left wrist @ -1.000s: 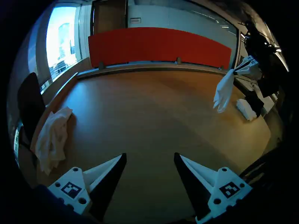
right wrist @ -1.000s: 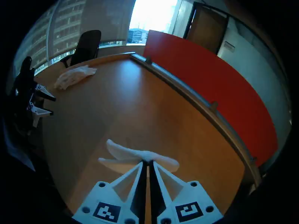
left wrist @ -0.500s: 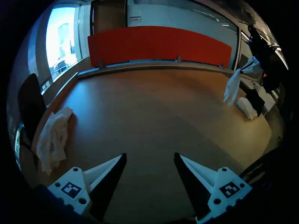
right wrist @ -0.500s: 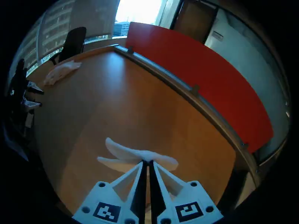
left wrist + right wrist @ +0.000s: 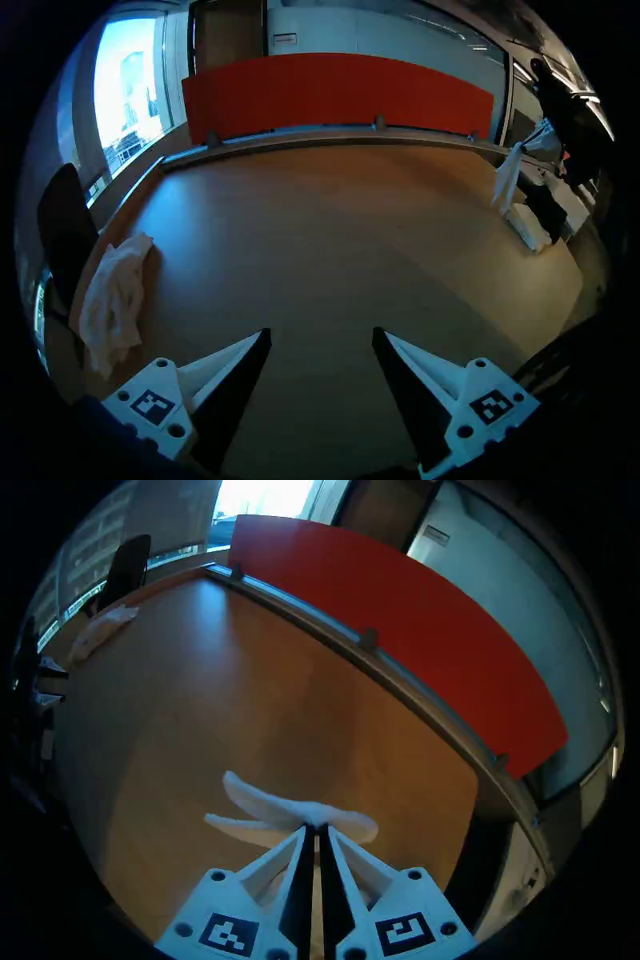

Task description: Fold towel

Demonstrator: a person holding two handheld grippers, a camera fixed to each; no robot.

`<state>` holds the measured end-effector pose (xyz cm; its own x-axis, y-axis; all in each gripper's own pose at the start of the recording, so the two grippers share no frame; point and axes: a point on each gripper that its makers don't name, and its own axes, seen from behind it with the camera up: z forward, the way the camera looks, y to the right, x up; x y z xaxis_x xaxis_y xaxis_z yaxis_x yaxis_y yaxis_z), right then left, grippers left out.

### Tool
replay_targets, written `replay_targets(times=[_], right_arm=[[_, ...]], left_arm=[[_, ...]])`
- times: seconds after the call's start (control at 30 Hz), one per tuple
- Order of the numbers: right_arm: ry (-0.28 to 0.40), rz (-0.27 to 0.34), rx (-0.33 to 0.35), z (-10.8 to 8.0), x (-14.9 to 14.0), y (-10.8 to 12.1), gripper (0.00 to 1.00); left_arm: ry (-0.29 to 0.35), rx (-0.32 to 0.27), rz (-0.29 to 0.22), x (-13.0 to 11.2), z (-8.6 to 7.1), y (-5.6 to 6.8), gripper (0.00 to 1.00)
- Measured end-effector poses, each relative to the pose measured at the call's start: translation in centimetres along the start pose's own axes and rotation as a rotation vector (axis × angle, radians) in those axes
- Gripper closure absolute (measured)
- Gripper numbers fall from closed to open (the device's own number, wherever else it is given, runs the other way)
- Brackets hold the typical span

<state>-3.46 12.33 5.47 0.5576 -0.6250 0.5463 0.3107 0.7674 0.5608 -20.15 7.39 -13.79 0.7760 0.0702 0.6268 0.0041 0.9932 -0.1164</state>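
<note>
Wooden table (image 5: 320, 232); right claw (image 5: 314, 829) pinches white towel (image 5: 276, 806), left claw (image 5: 320, 333) spread.

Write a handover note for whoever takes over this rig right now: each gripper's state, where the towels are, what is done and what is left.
Left gripper: open, holding nothing, above the wooden table.
Right gripper: fingers shut on a white towel, which hangs clear of the table.
Crumpled towel: lies at the table's left edge, as the left gripper view shows it.
Compact white bundle: on the table under the held towel, possibly an already folded one.
Done: one towel picked up.
Left: lay it flat and fold it, then probably the crumpled one.
</note>
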Motion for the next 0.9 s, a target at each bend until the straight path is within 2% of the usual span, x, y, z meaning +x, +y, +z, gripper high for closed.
replay_targets(times=[0.2, 0.5, 0.7, 0.9], right_arm=[[-0.022, 0.014, -0.026, -0.7, -1.3, 2.4, 0.96], [-0.038, 0.032, -0.039, -1.7, -3.2, 3.3, 0.96], [-0.059, 0.063, -0.052, -2.6, -5.7, 3.8, 0.96], [-0.097, 0.092, -0.061, -3.7, -9.5, 3.8, 0.96]], left_arm=[[-0.002, -0.001, 0.009, 0.3, 0.1, 0.2, 0.06], [-0.003, -0.013, 0.023, 0.8, 0.5, 0.9, 0.06], [-0.003, -0.024, 0.034, 1.1, 0.7, 1.5, 0.06], [-0.006, -0.031, 0.044, 1.1, 0.7, 1.8, 0.06]])
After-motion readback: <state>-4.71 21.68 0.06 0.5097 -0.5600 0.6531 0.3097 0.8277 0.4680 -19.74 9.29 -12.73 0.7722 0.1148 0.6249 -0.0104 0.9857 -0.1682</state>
